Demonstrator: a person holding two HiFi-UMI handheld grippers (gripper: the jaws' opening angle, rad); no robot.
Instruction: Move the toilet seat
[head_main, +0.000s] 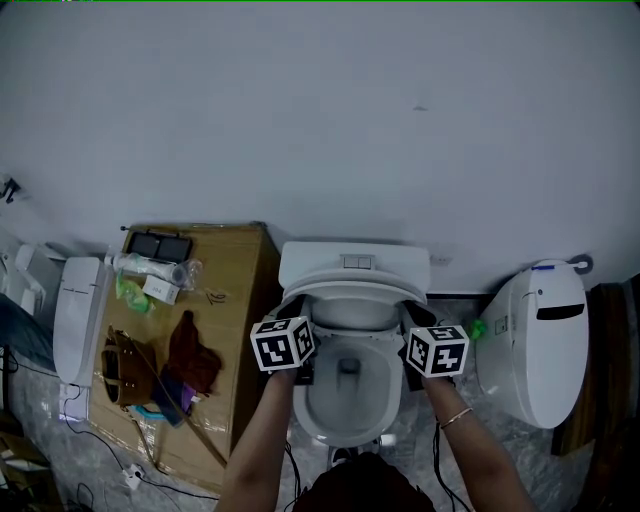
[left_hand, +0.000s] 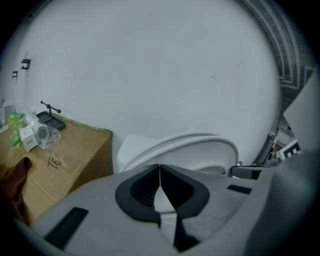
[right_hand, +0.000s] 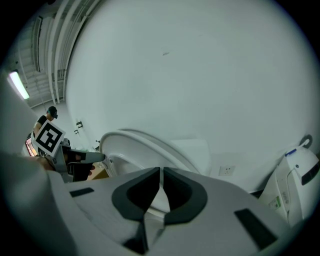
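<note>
The toilet seat (head_main: 352, 292) stands half raised over the bowl (head_main: 345, 390), tilted toward the cistern (head_main: 355, 262). The left tongs (left_hand: 159, 167) and right tongs (right_hand: 161, 172) are clenched, tips together, one at each side of the seat; whether they touch it I cannot tell. A pen scrawl, not readable, marks the cardboard box (head_main: 235, 300) beside the toilet. The floor (head_main: 500, 440) is grey and mottled, the wall (head_main: 320, 120) plain white. Only the right gripper view shows a wall socket (right_hand: 227, 170).
</note>
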